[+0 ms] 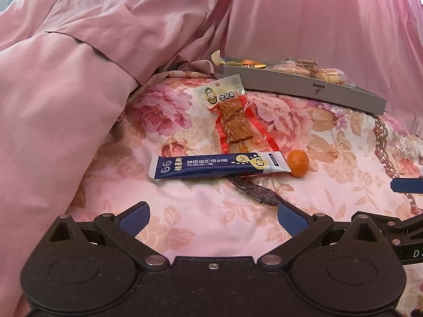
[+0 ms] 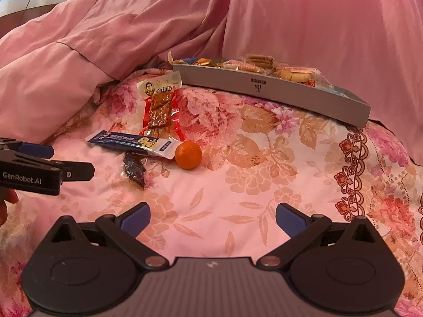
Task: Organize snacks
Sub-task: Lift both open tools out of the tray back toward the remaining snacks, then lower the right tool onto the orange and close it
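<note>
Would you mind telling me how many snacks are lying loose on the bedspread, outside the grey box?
4: the tofu skewer pack nearest the grey box, the blue sachet below it, the orange at the sachet's end, and a dark packet partly under it.

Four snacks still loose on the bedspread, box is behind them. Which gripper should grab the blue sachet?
Probably left. The blue sachet lies straight ahead of the open left gripper. From the right gripper it sits off to the left, with the left gripper in between.

Navy sachet (image 1: pixel 211 166), orange tangerine (image 1: pixel 298 163), grey box (image 1: pixel 304 87), pink floral bedspread (image 1: pixel 201 219).
</note>
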`<state>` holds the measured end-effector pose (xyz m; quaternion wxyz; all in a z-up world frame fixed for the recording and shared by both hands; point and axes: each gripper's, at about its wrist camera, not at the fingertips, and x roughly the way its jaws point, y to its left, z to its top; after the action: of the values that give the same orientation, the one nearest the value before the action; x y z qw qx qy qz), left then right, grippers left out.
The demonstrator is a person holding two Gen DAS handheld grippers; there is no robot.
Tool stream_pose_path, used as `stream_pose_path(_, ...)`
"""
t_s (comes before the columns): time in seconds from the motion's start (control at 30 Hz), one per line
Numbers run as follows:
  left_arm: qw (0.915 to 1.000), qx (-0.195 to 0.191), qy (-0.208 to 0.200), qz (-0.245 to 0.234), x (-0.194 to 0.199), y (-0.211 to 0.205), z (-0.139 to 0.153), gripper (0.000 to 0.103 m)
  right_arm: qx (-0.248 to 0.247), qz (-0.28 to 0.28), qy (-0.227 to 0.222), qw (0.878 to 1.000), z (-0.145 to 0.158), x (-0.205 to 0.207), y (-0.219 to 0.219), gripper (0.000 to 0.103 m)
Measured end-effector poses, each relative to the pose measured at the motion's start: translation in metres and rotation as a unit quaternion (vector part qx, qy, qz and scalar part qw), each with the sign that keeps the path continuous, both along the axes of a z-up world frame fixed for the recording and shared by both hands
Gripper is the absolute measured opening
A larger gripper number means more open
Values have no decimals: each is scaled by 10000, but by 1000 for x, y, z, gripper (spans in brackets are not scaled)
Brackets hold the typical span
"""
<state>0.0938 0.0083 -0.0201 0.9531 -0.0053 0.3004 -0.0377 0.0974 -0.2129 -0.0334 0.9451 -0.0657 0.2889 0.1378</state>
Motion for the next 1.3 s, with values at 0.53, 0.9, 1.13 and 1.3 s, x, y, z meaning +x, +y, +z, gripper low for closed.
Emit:
stream_pose_path(0.53,9999,-72,-14,-138,34,13,-8,102,-560,552,-124,9968,-14,64,27,103)
stream_pose_path(0.9,9993,-203,48,-299,35,13,-11,102,-930,979,-149,9907,-20,105,50,94)
stream_pose_path(1.13,9989,-317,84,-328,38,15,-11,102,-821,1225,-239,9888,-19,103,55,72)
stream_pose_path(1.3,9979,-418,148,-465,38,14,-12,102,-632,1348,-90,9888,-20,101,51,46)
